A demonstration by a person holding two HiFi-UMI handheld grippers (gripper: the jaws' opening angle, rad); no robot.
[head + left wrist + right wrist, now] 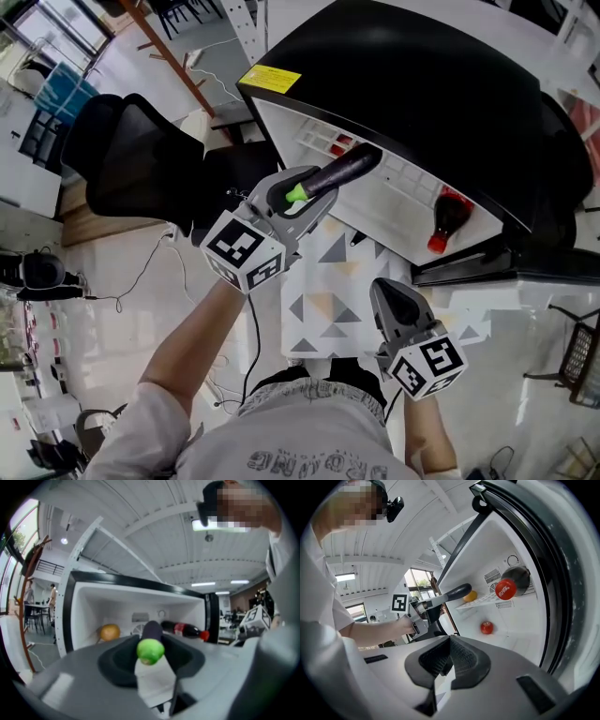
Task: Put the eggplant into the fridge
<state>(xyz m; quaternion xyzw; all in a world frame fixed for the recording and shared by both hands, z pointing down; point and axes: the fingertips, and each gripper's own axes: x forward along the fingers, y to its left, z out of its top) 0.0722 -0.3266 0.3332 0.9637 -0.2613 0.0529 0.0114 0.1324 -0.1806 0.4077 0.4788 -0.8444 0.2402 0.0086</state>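
The left hand-held gripper (305,194) clamps the green stalk end of the long dark-purple eggplant (342,169); its free end points at the mouth of the open black fridge with a white interior (412,75), probably to slide in lengthwise; the right hand-held gripper (386,291), jaws together and empty, hangs below the opening, out of the way.

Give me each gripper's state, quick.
Left gripper: shut on the eggplant.
Right gripper: shut, nothing between its jaws.
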